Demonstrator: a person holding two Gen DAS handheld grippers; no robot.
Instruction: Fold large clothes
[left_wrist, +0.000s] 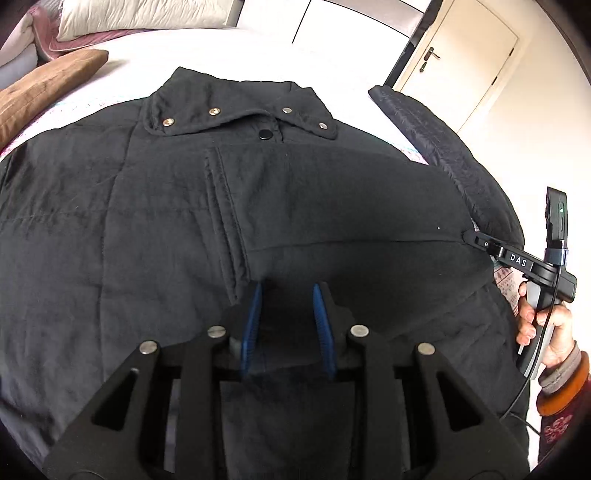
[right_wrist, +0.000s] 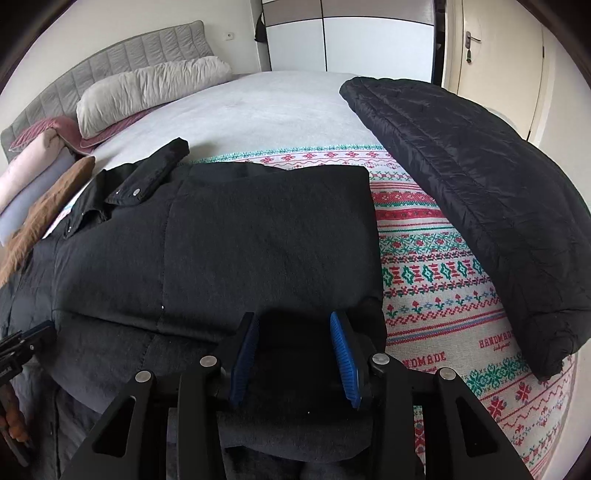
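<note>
Black jacket (left_wrist: 155, 206) flat, collar (left_wrist: 236, 114) far end, long axis straight ahead; left gripper (left_wrist: 287, 295) and right gripper (right_wrist: 291, 325) agape over folded sleeve (right_wrist: 266, 236), right nearer.

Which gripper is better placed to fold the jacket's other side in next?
Left, probably. The left gripper sits mid-jacket, nearest the unfolded side. The right gripper is at the already folded edge by the blanket.
</note>
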